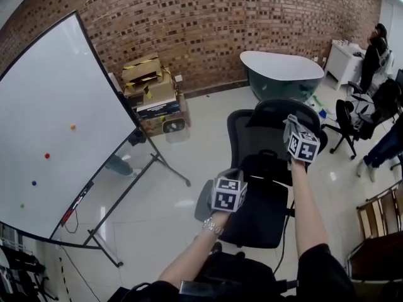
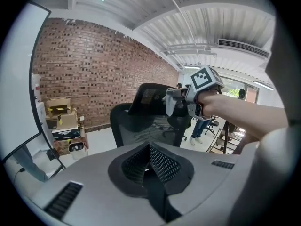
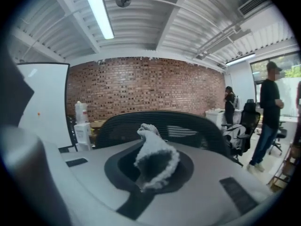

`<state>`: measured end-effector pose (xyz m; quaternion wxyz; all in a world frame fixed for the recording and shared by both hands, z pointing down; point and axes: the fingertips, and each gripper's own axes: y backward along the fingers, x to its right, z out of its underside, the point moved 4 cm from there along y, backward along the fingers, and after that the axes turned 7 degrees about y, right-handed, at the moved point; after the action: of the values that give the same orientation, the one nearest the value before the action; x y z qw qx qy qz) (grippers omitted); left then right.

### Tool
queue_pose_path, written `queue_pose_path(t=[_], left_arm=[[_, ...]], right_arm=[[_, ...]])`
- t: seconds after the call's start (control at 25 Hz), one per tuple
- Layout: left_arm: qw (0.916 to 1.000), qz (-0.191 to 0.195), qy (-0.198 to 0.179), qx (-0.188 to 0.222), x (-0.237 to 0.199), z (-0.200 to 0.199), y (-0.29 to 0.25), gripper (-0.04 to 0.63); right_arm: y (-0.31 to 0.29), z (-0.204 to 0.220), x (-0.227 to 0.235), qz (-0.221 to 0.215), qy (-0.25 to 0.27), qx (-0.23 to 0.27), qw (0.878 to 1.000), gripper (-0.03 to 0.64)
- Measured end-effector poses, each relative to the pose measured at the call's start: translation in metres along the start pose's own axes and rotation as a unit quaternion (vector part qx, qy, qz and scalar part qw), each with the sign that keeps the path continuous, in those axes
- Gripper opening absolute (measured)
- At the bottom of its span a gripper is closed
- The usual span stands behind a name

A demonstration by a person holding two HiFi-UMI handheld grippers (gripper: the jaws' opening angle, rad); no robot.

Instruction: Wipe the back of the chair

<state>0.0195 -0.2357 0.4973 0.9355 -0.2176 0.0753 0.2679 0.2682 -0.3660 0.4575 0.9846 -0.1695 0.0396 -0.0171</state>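
A black mesh office chair stands in front of me with its back on the far side. My right gripper is shut on a grey-white fluffy cloth and holds it at the top edge of the chair back. The left gripper view shows that cloth against the headrest area of the chair. My left gripper hovers at the seat's left side. Its jaws are shut with nothing between them.
A tilted whiteboard on a metal stand fills the left. Cardboard boxes sit by the brick wall, with a white round table beyond the chair. Other office chairs, a person and a wooden chair are at the right.
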Motion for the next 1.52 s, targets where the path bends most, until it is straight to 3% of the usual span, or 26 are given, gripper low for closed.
queue_pose_path(t=[0.2, 0.28, 0.4, 0.56, 0.8, 1.0, 1.24, 1.52], left_arm=[[0.9991, 0.04, -0.012, -0.011, 0.032, 0.002, -0.015, -0.005], [0.9984, 0.053, -0.014, -0.012, 0.041, 0.002, -0.019, -0.005], [0.9981, 0.058, -0.017, -0.012, 0.049, 0.001, -0.02, -0.005], [0.998, 0.059, -0.018, -0.014, 0.053, 0.001, -0.02, -0.004], [0.9993, 0.025, -0.01, -0.026, 0.022, 0.007, -0.017, -0.005], [0.9996, -0.006, -0.001, -0.029, 0.006, 0.01, -0.006, -0.005], [0.9989, -0.014, 0.005, -0.044, -0.011, 0.021, -0.007, -0.005], [0.9979, 0.005, 0.005, -0.064, -0.004, 0.027, -0.024, -0.005]], right_arm=[[0.05, 0.023, 0.104, 0.124, 0.001, -0.016, 0.992, 0.029], [0.067, 0.03, 0.127, 0.149, -0.01, -0.016, 0.989, 0.029], [0.079, 0.032, 0.125, 0.151, -0.011, -0.009, 0.988, 0.029], [0.069, 0.025, 0.052, 0.094, 0.022, 0.011, 0.995, 0.029], [0.005, 0.022, -0.112, -0.075, 0.075, 0.008, 0.994, 0.029], [-0.021, 0.01, -0.148, -0.114, 0.062, -0.005, 0.992, 0.029], [-0.023, 0.011, -0.091, -0.056, 0.072, -0.023, 0.996, 0.029], [0.023, 0.035, 0.059, 0.087, 0.058, -0.046, 0.993, 0.029]])
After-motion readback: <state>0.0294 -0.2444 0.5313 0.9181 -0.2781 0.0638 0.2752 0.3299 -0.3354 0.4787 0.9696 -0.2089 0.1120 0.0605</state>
